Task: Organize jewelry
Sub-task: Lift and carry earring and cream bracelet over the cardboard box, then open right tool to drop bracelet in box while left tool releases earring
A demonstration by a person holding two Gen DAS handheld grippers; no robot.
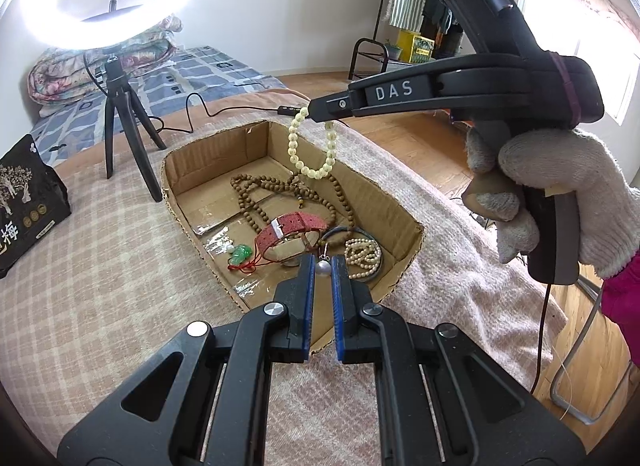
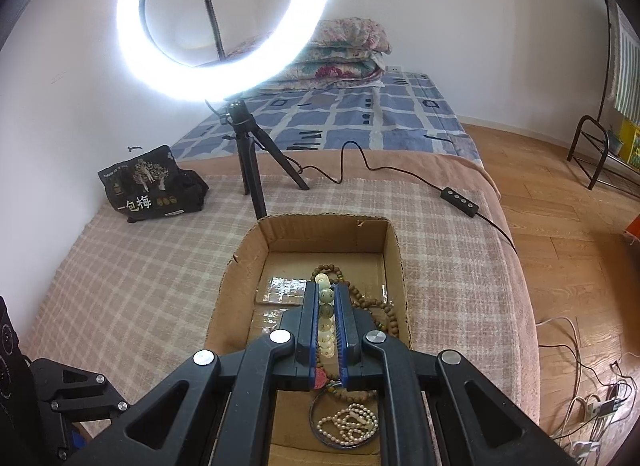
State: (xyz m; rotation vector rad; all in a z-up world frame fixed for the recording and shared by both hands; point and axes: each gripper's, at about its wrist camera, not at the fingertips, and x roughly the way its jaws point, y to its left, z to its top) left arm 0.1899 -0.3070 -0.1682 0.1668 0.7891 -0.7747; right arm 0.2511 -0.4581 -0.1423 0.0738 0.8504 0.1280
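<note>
A shallow cardboard box (image 1: 208, 169) on the bed holds jewelry: a brown bead necklace (image 1: 256, 193), a red watch strap (image 1: 288, 229), a green pendant on red cord (image 1: 240, 254), a small pearl bracelet (image 1: 362, 252) and a pearl drop (image 1: 323, 267). My right gripper (image 1: 316, 111) is shut on a cream bead bracelet (image 1: 298, 145), which hangs over the box's far half; the beads sit between its pads (image 2: 326, 306). My left gripper (image 1: 322, 262) is open and empty, low over the near end of the box (image 2: 248, 262), its jaws either side of the pearl drop.
A ring light on a black tripod (image 1: 120, 121) stands behind the box, its cable and remote (image 2: 459, 201) trailing right. A black snack bag (image 1: 24, 201) lies at the left. The bed edge drops to wooden floor (image 1: 420, 137) on the right.
</note>
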